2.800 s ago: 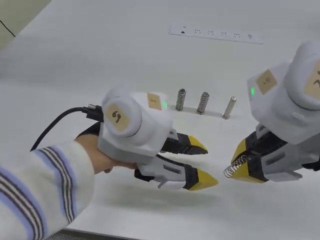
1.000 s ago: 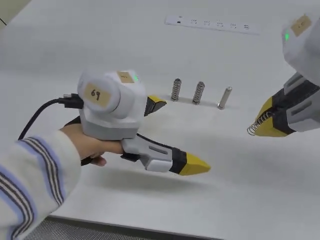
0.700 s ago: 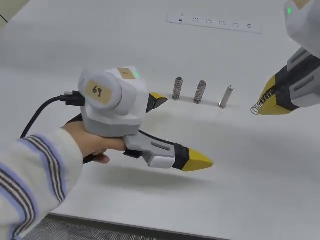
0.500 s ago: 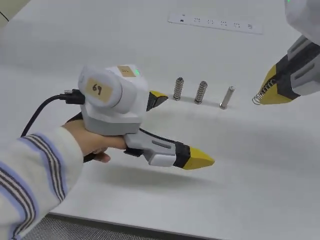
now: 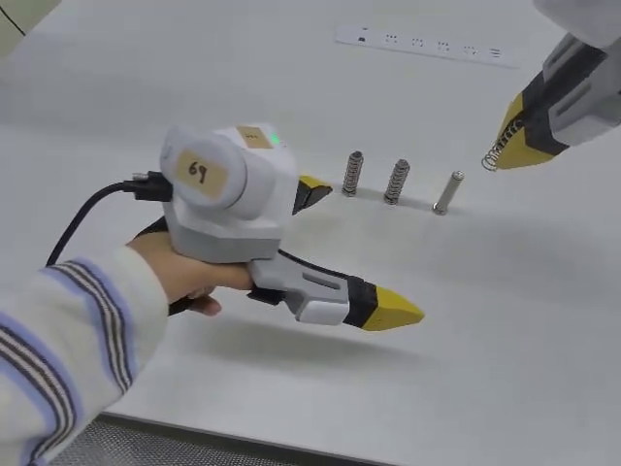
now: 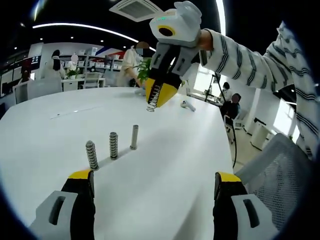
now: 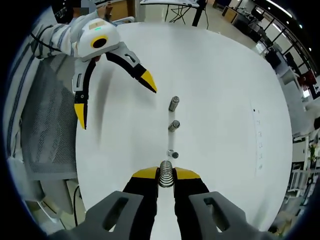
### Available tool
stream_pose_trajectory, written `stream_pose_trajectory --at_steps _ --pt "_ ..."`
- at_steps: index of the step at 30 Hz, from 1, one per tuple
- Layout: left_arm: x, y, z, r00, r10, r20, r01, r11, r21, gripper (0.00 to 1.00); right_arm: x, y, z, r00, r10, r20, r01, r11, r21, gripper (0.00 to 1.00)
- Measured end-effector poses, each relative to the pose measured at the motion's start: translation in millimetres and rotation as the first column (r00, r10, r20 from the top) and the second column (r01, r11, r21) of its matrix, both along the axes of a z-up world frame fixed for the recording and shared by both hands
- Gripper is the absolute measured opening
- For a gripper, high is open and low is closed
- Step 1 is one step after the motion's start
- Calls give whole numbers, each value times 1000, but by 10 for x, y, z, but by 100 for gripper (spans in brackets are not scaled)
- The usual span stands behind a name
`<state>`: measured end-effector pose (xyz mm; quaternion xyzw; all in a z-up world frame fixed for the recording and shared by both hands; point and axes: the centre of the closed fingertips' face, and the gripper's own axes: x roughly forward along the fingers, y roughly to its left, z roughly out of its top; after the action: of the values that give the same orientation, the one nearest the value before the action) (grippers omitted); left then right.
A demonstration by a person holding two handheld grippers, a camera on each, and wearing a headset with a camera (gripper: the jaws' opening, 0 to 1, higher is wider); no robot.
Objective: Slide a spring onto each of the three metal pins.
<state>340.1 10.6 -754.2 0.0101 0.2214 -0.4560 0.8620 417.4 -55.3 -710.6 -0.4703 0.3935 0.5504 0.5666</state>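
Spring (image 5: 495, 153) slanting downward, clenched in right gripper (image 5: 508, 146) fingers, left gripper (image 5: 367, 250) fingers spread

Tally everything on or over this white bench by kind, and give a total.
Coiled metal springs: 3, two on pins, one clamped in the right gripper
Upright metal pins: 3, two inside springs, one bare
Yellow-tipped handheld grippers: 2, the left gripper open
White power strip: 1
Total: 9

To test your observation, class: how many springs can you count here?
3. The left spring and middle spring stand beside the bare pin; the third spring is clamped in the right gripper.
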Motion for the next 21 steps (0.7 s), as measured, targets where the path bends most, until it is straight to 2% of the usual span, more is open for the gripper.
stream_pose_trajectory --at_steps 9,15,17,19,21 --pt "-1 -1 -27 1000 2 -11 -2 1000 4 98 71 88 -128 998 51 -22 -52 998 -40 8" --pt "-24 8 -56 1000 -1 -25 1 1000 16 98 126 106 -212 998 55 -31 -57 997 -55 8" --pt "-21 14 -50 1000 3 -22 -3 1000 16 98 145 112 -238 998 56 -34 -58 997 -59 8" --pt "8 16 -14 1000 10 10 -10 1000 9 98 160 116 -264 998 58 -39 -61 996 -63 8" --pt "14 16 -21 1000 12 0 -12 1000 7 98 156 110 -289 997 60 -43 -63 996 -71 8"
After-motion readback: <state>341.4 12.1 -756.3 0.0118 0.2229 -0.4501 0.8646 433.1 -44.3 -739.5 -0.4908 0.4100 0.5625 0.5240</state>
